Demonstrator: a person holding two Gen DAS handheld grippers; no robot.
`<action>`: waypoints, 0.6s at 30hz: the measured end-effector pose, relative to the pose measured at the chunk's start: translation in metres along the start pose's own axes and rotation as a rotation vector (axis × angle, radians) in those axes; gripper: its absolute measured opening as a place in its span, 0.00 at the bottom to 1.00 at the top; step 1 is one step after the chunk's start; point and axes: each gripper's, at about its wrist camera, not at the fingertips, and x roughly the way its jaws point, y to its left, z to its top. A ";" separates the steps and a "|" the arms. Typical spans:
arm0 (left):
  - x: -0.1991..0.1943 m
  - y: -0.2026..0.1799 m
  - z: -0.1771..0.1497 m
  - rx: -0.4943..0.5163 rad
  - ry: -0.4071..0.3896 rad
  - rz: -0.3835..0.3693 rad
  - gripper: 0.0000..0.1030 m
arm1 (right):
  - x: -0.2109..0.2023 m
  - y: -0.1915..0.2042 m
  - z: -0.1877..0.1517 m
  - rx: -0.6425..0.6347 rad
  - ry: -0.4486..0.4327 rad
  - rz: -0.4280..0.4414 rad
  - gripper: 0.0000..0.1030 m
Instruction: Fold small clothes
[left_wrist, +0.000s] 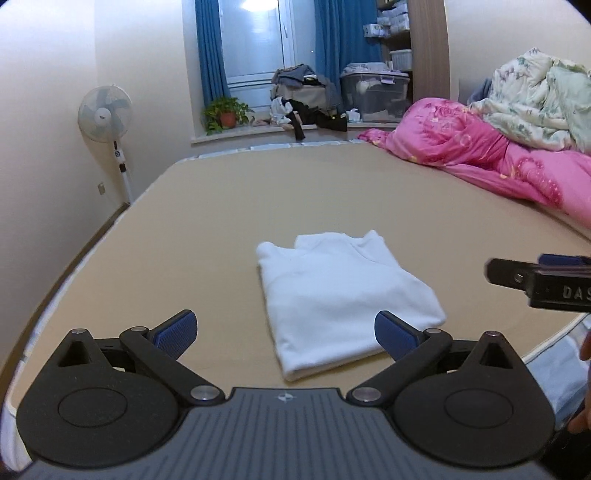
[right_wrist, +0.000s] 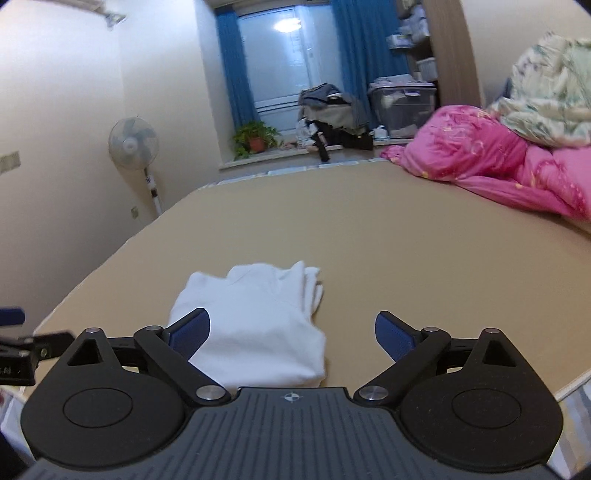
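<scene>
Both tools, left tool (left_wrist: 284, 334) and right tool (right_wrist: 293, 336), gape wide, empty, above the folded white garment (left_wrist: 343, 295).

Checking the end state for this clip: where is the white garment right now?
The folded white garment lies flat on the tan bed near its front edge, just ahead of the open left gripper and right gripper, held by neither.

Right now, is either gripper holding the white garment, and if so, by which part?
Nothing is held. The left gripper and right gripper are both open with nothing between their pads; the folded white garment lies free on the bed.
</scene>
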 end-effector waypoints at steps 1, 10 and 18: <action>0.006 0.000 -0.004 -0.012 0.015 0.005 1.00 | 0.004 0.004 0.001 -0.007 -0.001 -0.003 0.96; 0.062 0.003 -0.022 -0.116 0.160 0.100 0.99 | 0.043 0.013 -0.014 -0.052 0.071 -0.017 0.97; 0.087 0.000 -0.017 -0.148 0.183 0.073 0.99 | 0.060 0.020 -0.022 -0.094 0.120 -0.008 0.97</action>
